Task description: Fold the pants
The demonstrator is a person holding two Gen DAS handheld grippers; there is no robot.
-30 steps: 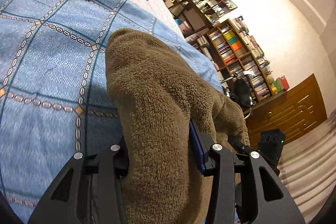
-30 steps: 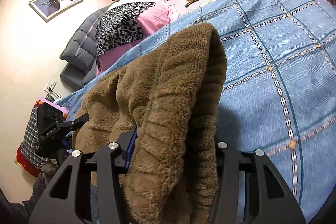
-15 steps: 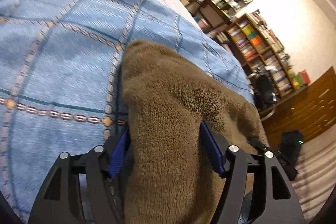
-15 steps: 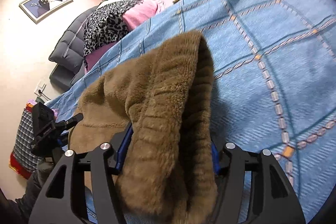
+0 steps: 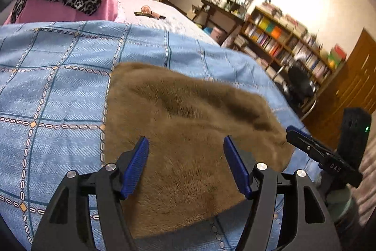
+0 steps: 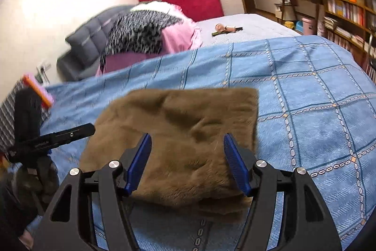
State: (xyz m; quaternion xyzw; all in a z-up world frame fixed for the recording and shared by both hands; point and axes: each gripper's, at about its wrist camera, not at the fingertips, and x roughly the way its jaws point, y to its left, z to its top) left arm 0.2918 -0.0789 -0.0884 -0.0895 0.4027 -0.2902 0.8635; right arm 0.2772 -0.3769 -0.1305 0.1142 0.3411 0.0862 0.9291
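The brown fleece pants [image 5: 188, 133] lie folded flat in a rough rectangle on the blue checked bedspread [image 5: 58, 91]; they also show in the right wrist view [image 6: 183, 133]. My left gripper [image 5: 185, 157] is open and empty, its blue pads apart just above the near edge of the pants. My right gripper [image 6: 186, 152] is open and empty in the same way over the near edge. The right gripper also shows at the right of the left wrist view [image 5: 312, 147], and the left gripper at the left of the right wrist view [image 6: 58, 135].
Pink bedding with a leopard-print cloth [image 6: 141, 34] lies at the head of the bed, next to a dark grey headboard [image 6: 87, 44]. Small items [image 6: 225, 28] lie on the far bedsheet. Bookshelves [image 5: 289, 44] and a black chair [image 5: 300, 84] stand right of the bed.
Both grippers have opened and let go of the pants, which now lie flat on the bed instead of hanging bunched between the jaws. Both have drawn back and lifted a little.
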